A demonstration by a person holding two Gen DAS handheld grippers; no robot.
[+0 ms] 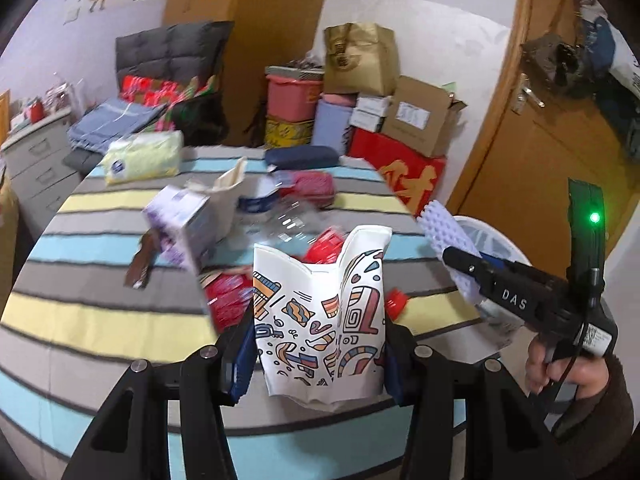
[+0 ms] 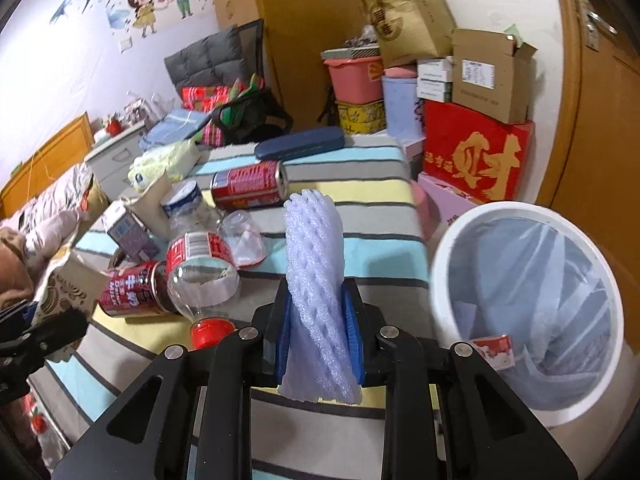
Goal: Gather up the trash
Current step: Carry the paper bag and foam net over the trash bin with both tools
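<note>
While the left gripper (image 1: 320, 344) clasps a patterned carton (image 1: 320, 316) and the right gripper (image 2: 318, 332) a foam net (image 2: 316, 280), cans litter the striped tablecloth (image 2: 360, 188).

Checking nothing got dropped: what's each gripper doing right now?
Left gripper: shut on the patterned paper carton.
Right gripper: shut on the white foam net.
</note>
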